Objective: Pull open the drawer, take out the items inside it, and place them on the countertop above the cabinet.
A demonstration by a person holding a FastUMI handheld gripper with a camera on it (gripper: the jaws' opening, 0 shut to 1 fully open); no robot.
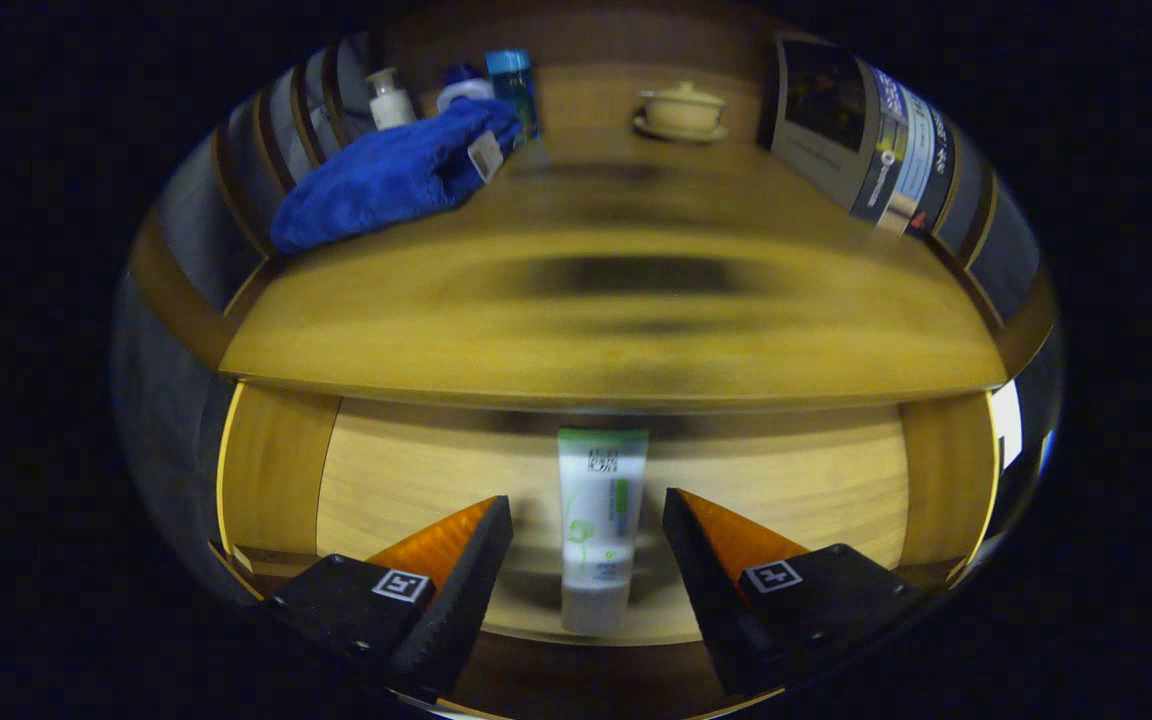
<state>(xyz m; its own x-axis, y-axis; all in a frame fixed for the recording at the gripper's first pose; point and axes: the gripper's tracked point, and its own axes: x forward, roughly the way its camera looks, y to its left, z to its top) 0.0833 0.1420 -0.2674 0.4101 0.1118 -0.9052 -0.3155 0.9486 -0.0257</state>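
The gripper (586, 530) hangs low over the open drawer (786, 480), its two fingers spread wide apart and pressing on nothing. Between them lies the tube (598, 520), a pale squeeze tube with a green end, flat on the drawer floor with one end pointing back under the countertop (616, 330) and the other toward the drawer's front edge. Neither finger touches the tube — there is clear wood on both sides of it.

So the first step looks finished: the drawer is pulled out, far enough that most of its floor shows. The tube is the one item I can make out inside (the stretch of drawer tucked beneath the countertop is hidden, so I cannot vouch for what may lie farther back).

Beyond the tube, up on the countertop, a blue cloth (391, 180) is bunched near the far left corner, with a few small bottles (511, 85) standing just behind it. Far across from the tube, toward the back wall, sits a small lidded cup on a saucer (681, 110). Whether the cloth and bottles came out of the drawer I cannot tell.

What is left, as I judge it — closing on the tube, lifting it clear, and setting it on the broad bare middle of the countertop.
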